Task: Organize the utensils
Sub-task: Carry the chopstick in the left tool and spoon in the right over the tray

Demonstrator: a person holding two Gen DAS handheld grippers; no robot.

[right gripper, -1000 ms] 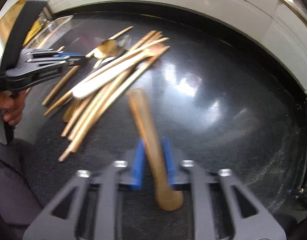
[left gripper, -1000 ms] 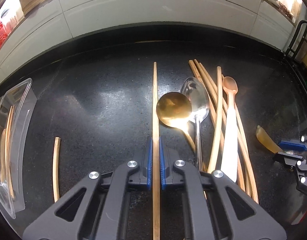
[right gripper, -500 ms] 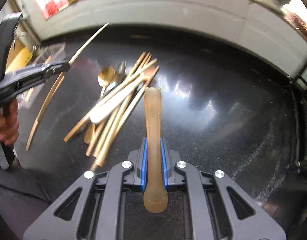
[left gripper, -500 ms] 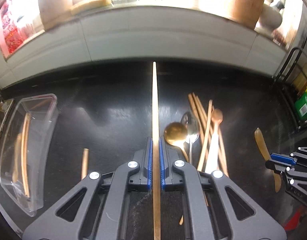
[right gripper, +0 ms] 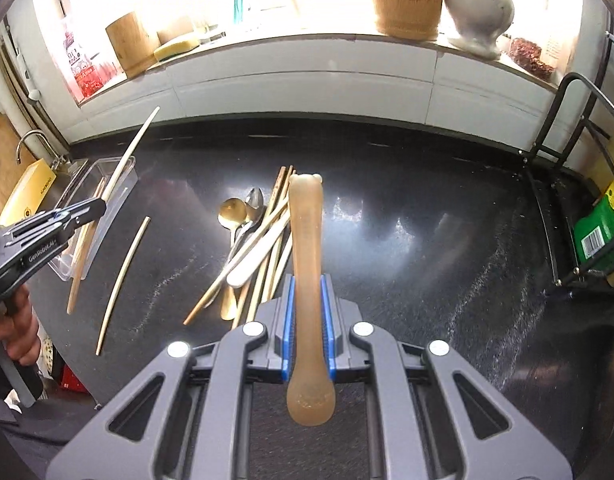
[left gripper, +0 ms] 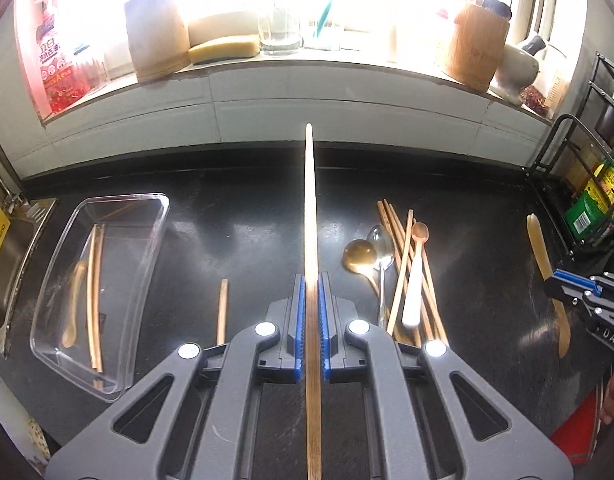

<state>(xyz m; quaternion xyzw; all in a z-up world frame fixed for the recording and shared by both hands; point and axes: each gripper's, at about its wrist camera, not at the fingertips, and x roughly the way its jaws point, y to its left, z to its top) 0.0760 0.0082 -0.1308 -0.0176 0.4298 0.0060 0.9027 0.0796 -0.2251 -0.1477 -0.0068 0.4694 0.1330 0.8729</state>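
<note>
utensils: two are in hand, the rest sit on the black counter point(left gripper: 235, 216). the pile point(left gripper: 403, 264) of chopsticks, two metal spoons and a white-handled spoon is right of centre in the left wrist view; one loose stick point(left gripper: 223, 310) lies left of the jaws; the clear tray point(left gripper: 155, 216) at left already has a few sticks in it.

handling, judged: the chopstick point(left gripper: 311, 208) looks light, stiff, thin and smooth, so it could pivot or slide in a pinch. it is gripped roughly mid-length, which looks balanced. the amber spoon point(right gripper: 305, 232) is light and rigid, with a glossy surface, so likely slippery; gripping the narrow handle just above the bowl makes sense.

left gripper point(left gripper: 311, 312): jaws nearly closed, blue pads clamped on the chopstick, which runs straight up the frame centre, clear of the counter.

right gripper point(right gripper: 307, 320): jaws narrow, pads pressing both sides of the spoon handle, bowl end nearest the camera, spoon lifted off the counter.
</note>
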